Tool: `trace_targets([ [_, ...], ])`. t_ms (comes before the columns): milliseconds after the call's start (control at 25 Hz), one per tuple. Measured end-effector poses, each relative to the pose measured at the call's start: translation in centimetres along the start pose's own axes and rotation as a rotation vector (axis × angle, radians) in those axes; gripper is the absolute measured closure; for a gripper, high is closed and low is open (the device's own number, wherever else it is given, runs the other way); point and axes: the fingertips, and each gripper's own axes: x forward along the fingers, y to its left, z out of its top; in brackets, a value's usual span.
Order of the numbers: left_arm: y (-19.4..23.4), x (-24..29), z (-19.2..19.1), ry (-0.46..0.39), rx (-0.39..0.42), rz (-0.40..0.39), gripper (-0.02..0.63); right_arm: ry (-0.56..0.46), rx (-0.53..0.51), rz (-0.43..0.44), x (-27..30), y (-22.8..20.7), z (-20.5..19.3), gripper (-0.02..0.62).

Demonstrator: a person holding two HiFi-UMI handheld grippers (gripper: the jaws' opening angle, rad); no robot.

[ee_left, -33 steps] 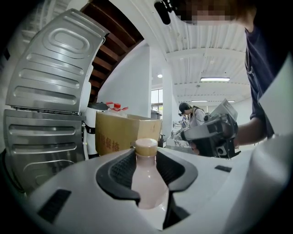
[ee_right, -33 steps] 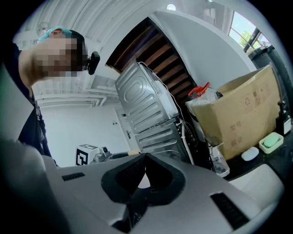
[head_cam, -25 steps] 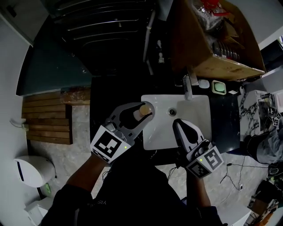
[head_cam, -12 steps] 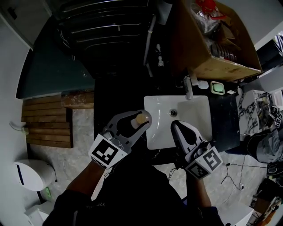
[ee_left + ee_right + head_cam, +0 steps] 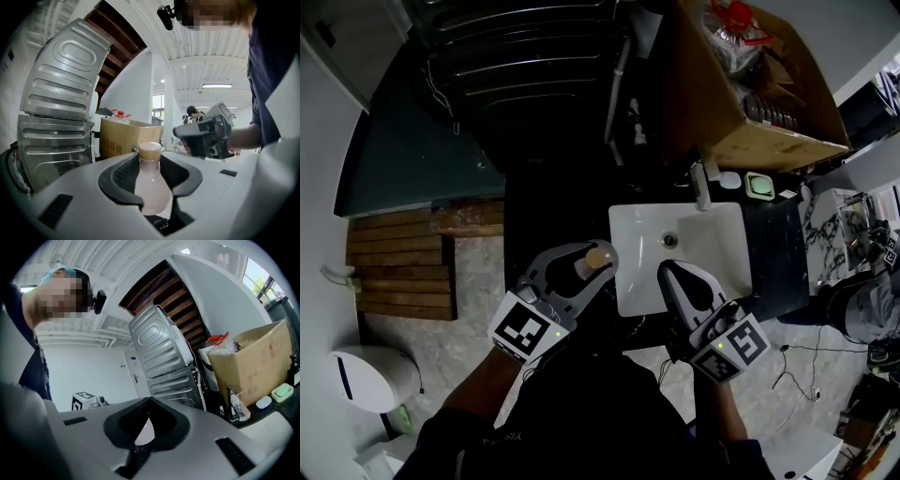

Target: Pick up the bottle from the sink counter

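A small bottle (image 5: 151, 185) of pale pink liquid with a tan cap (image 5: 596, 256) stands upright between the jaws of my left gripper (image 5: 151, 161), which is shut on its body. In the head view the left gripper (image 5: 586, 265) holds it in the air just left of the white sink (image 5: 722, 246). My right gripper (image 5: 667, 272) hovers over the sink's front edge, its jaws together and empty. In its own view the right gripper (image 5: 149, 404) has its tips touching with nothing between them. The right gripper (image 5: 206, 136) also shows beyond the bottle.
A faucet (image 5: 700, 186) and a green soap dish (image 5: 759, 185) sit behind the sink on the dark counter (image 5: 773, 258). An open cardboard box (image 5: 741, 84) stands behind them. A metal appliance (image 5: 520, 66) is at the back left, with wooden planks (image 5: 398, 267) on the floor.
My left gripper has drawn the bottle back toward the person and a little left, off the sink's edge. The right gripper has pulled back slightly too.
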Motion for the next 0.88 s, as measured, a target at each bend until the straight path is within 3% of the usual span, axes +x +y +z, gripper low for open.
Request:
trace_targets([
  [880,0.04,0.15,0.34,-0.003,0.006,-0.004,0.466,-0.001,0.0,0.014,0.57,0.73,-0.15,0.575],
])
